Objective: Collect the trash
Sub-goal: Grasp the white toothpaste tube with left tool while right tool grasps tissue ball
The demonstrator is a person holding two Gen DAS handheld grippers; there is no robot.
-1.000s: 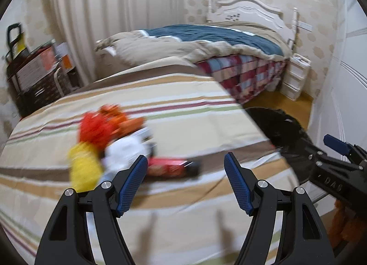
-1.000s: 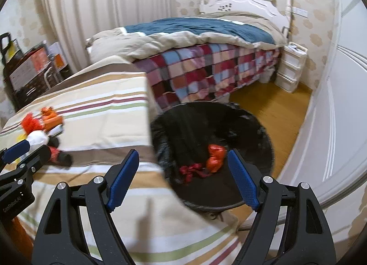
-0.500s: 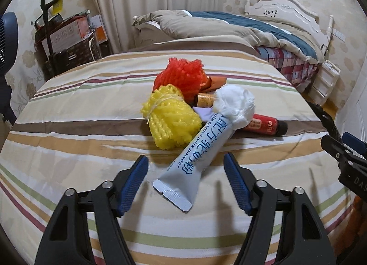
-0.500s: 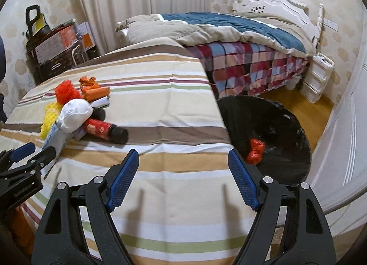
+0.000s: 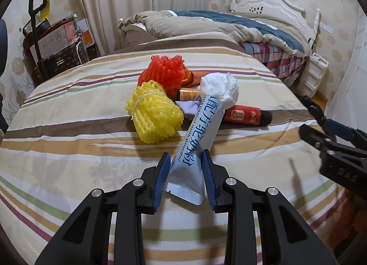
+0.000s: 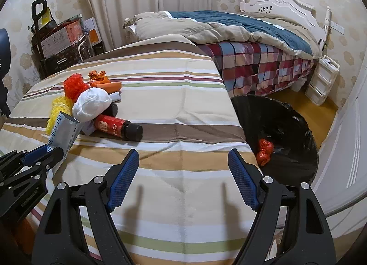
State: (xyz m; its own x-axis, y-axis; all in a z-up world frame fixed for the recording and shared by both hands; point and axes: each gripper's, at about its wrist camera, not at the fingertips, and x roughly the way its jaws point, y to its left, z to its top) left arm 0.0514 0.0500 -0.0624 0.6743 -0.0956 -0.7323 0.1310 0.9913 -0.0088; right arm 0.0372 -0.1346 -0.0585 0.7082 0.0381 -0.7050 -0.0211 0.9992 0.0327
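Observation:
A trash pile lies on the striped bedspread (image 5: 68, 150). My left gripper (image 5: 185, 166) is shut on the near end of a pale-blue milk powder sachet (image 5: 201, 136), which also shows in the right wrist view (image 6: 62, 132). Around it lie a yellow foam net (image 5: 153, 115), a red foam net (image 5: 165, 74), a white crumpled ball (image 5: 220, 88) and a red bottle with a black cap (image 5: 245, 115). My right gripper (image 6: 183, 173) is open and empty above the bedspread. The black-lined trash bin (image 6: 298, 132) stands at the bed's right side, with red trash (image 6: 263, 150) in it.
A second bed with a plaid sheet (image 6: 263, 67) and blue quilt lies behind. A white drawer unit (image 6: 321, 81) stands by its far end. Boxes and a trolley (image 5: 52, 47) stand at the left wall. A white door (image 6: 348, 150) is at right.
My left gripper has moved forward and closed on the sachet's near end. The right gripper's view has swung slightly left, from the bin toward the bedspread.

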